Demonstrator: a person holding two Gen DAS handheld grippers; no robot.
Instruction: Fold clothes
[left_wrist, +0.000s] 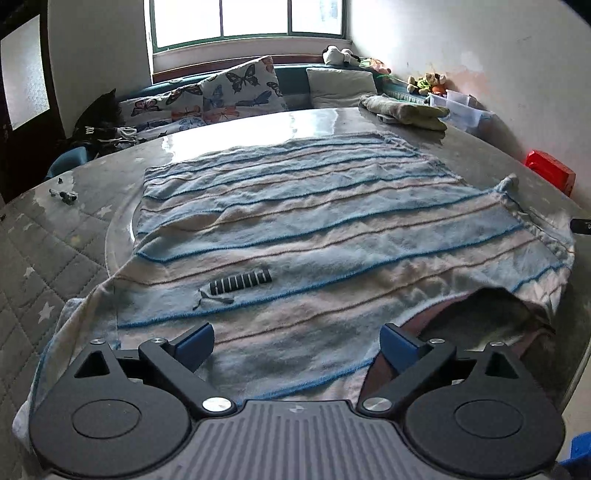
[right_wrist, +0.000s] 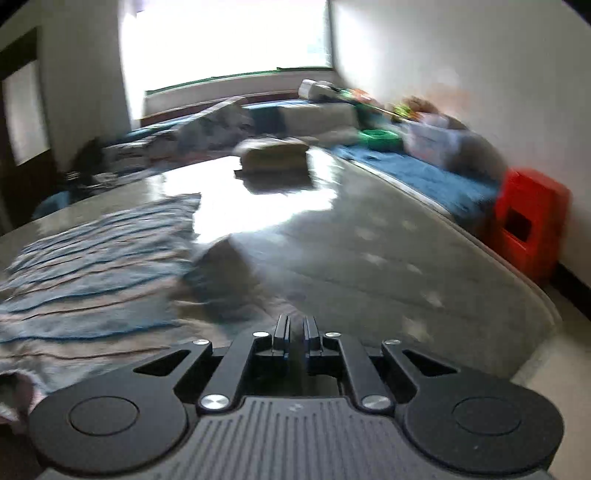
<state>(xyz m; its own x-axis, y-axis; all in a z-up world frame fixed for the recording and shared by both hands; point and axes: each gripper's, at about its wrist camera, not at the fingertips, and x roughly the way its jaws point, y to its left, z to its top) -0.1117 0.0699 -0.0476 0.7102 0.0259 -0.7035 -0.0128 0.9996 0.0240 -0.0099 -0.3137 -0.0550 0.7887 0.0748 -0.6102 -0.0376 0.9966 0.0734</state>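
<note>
Striped garment (left_wrist: 314, 229) spread flat on the table (left_wrist: 74, 229).
Left gripper (left_wrist: 297, 341) released, jaws wide above the garment's near hem, nothing between. Right gripper (right_wrist: 294, 328) clenched, empty, just off the garment's right edge; view blurred. 1 folded cloth (left_wrist: 406, 110) at the table's far edge.

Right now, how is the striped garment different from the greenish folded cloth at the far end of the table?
The striped garment lies spread flat and covers much of the near table; the greenish cloth sits as a compact bundle near the far edge. The striped garment has blue, white and pinkish stripes and a dark logo; the greenish cloth looks plain. Both rest on the same glossy table.
</note>
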